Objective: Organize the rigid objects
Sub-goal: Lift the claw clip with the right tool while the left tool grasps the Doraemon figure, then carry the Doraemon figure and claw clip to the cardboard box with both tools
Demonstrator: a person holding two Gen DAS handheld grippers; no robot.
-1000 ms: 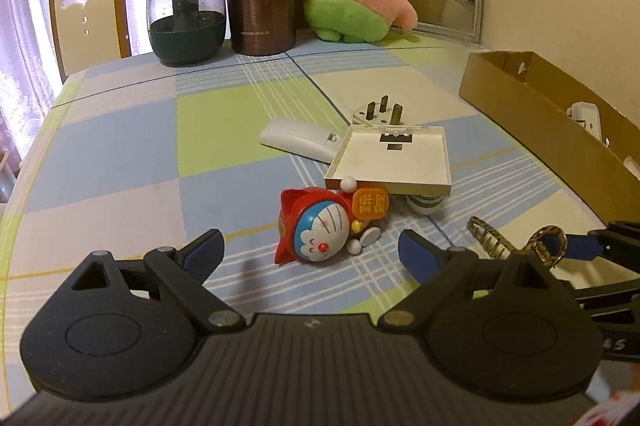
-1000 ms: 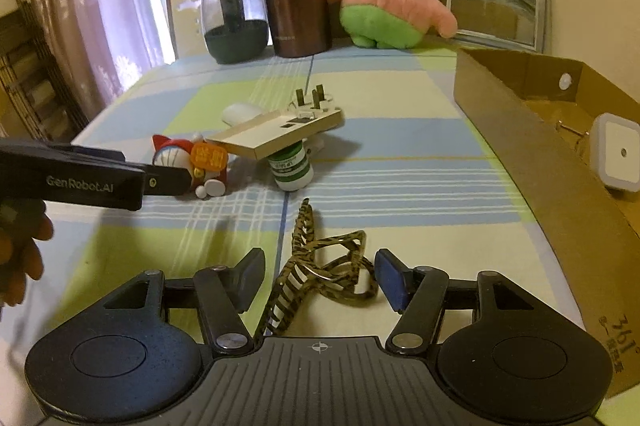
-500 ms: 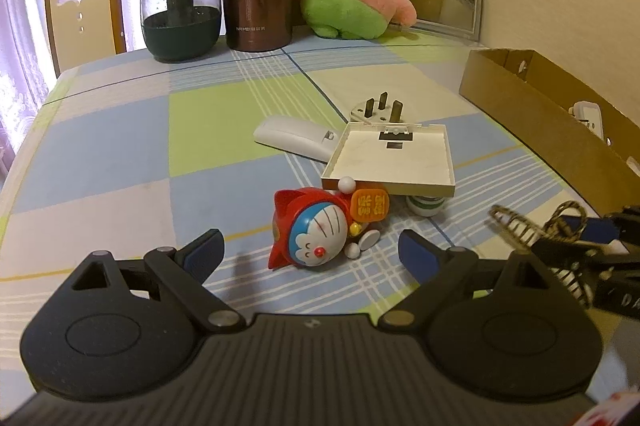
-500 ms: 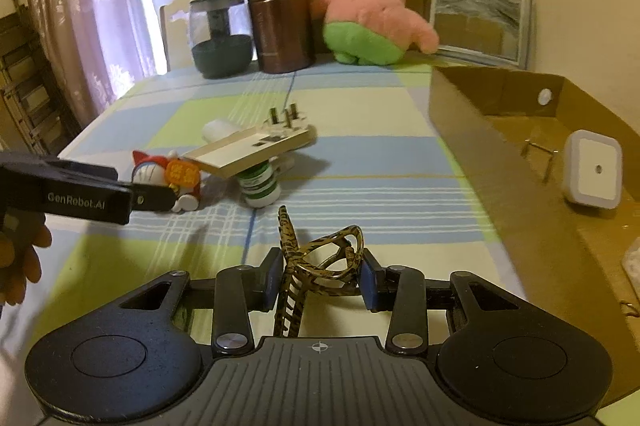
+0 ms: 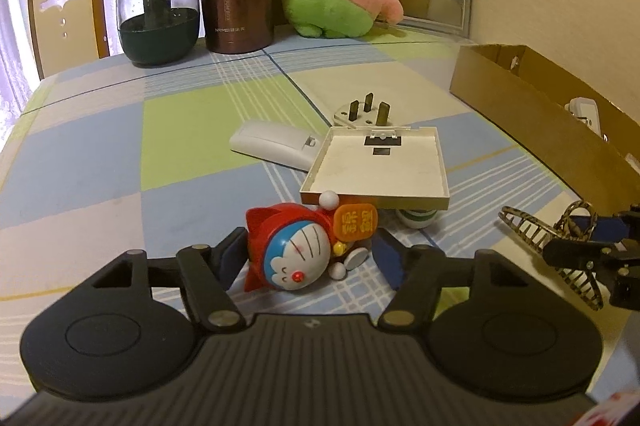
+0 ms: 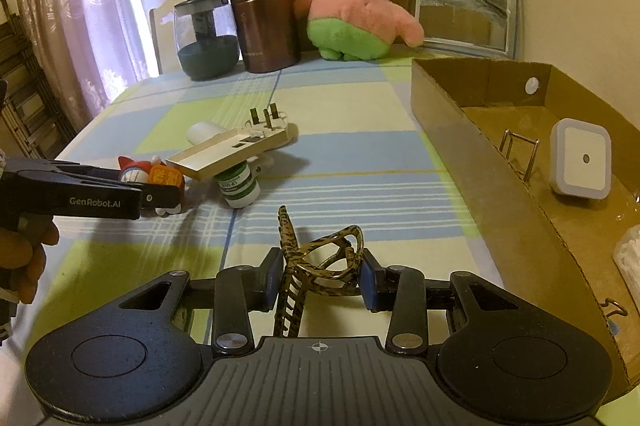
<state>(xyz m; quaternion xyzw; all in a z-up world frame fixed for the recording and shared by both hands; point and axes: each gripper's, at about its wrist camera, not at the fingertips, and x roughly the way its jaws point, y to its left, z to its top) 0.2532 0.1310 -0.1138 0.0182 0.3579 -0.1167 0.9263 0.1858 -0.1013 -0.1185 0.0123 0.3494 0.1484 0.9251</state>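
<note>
A red and blue Doraemon toy (image 5: 296, 254) lies on the checked tablecloth between the fingers of my left gripper (image 5: 308, 254). Its jaws are closing, and the pads touch the toy's red hood and its foot side. In the right wrist view the left gripper (image 6: 164, 194) reaches in from the left over the toy (image 6: 148, 174). My right gripper (image 6: 320, 274) is shut on a brown patterned hair claw clip (image 6: 324, 254), held just above the cloth. The left wrist view shows that clip (image 5: 532, 230) at the far right.
A flat white tray (image 5: 380, 170) leans on a small green-and-white bottle (image 6: 236, 186), with a white plug adapter (image 5: 360, 114) and a white remote-like piece (image 5: 268, 142) behind. A cardboard box (image 6: 448, 122) on the right holds a white night light (image 6: 580, 162). Jars and a plush star stand at the back.
The left jaws have narrowed around the Doraemon toy and the gripper came closer to it. The right jaws closed on the hair clip and raised it a little.
</note>
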